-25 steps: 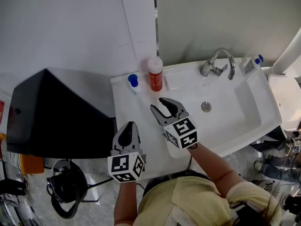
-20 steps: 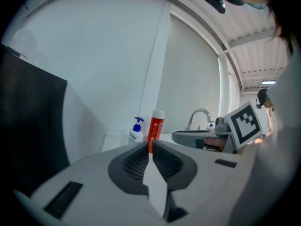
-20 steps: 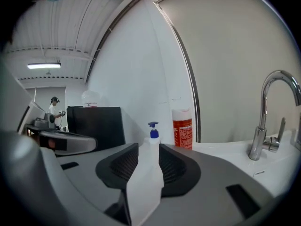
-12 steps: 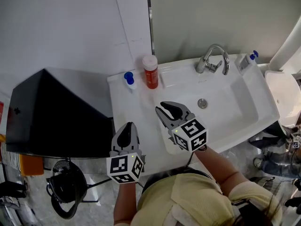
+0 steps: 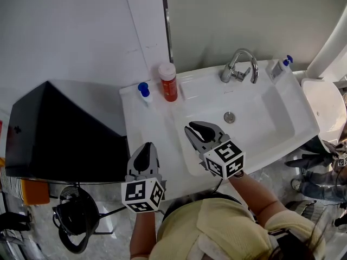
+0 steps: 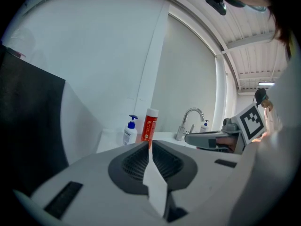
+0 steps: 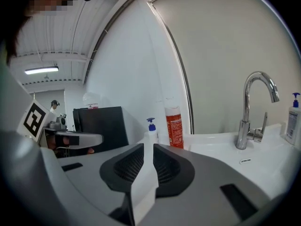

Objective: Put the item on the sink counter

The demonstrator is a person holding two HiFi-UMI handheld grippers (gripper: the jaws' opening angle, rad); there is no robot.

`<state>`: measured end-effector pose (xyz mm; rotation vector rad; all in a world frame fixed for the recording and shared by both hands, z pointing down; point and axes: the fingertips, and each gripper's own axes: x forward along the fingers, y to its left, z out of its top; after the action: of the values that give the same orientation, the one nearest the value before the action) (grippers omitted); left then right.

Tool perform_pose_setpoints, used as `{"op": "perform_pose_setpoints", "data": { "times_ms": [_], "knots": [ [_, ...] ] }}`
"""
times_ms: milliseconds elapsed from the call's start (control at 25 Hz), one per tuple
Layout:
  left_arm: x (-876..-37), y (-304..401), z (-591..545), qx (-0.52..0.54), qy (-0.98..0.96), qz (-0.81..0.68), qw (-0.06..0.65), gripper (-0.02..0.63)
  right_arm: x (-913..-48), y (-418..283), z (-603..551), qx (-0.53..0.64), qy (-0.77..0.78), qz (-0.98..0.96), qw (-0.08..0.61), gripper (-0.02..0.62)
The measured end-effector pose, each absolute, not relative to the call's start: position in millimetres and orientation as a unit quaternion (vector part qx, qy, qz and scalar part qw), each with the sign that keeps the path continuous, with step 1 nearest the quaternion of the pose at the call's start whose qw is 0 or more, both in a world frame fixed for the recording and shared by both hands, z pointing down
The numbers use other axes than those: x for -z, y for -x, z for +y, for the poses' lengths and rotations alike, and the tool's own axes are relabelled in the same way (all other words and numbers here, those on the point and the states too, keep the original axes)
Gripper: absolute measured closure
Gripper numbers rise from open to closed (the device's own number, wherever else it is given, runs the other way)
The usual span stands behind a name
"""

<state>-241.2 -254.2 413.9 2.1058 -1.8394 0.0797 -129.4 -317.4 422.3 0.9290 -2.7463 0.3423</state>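
White sink worktop under a pale wall carries the red bottle upright at its back left corner, beside a blue-capped pump bottle. Left claw is closed and empty. Right claw, empty, has just been closing, a slim gap left.

Two pump bottles, one red bottle, one tap

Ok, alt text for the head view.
Empty left tongs and right tongs hover over a white ceramic sink; the right jaws have just been closing. An orange white-capped bottle and a blue-capped bottle stand on its counter.
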Motion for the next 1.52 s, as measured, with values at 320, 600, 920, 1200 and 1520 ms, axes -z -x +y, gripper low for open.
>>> {"op": "perform_pose_setpoints", "data": {
  "times_ms": [320, 600, 920, 1200, 1520],
  "knots": [
    [-419.0, 237.8, -249.8, -0.031, -0.744, -0.644, 0.176, 0.551, -430.0, 110.1, -307.5, -0.128, -0.332, -0.927, 0.121, 0.538],
    [-422.8, 235.0, -247.9, -0.035, -0.745, -0.641, 0.179, 0.551, -436.6, 99.1, -306.6, -0.135, -0.351, -0.918, 0.125, 0.559],
    [-428.7, 230.5, -244.5, -0.042, -0.748, -0.635, 0.187, 0.551, -446.4, 98.6, -291.4, -0.169, -0.336, -0.918, 0.124, 0.571],
    [-432.9, 226.9, -243.9, -0.046, -0.75, -0.631, 0.191, 0.551, -455.7, 97.8, -283.6, -0.175, -0.334, -0.916, 0.138, 0.572],
    [-432.9, 229.6, -242.1, -0.045, -0.747, -0.635, 0.194, 0.551, -450.6, 101.7, -284.0, -0.172, -0.334, -0.917, 0.138, 0.572]
  ]
}}
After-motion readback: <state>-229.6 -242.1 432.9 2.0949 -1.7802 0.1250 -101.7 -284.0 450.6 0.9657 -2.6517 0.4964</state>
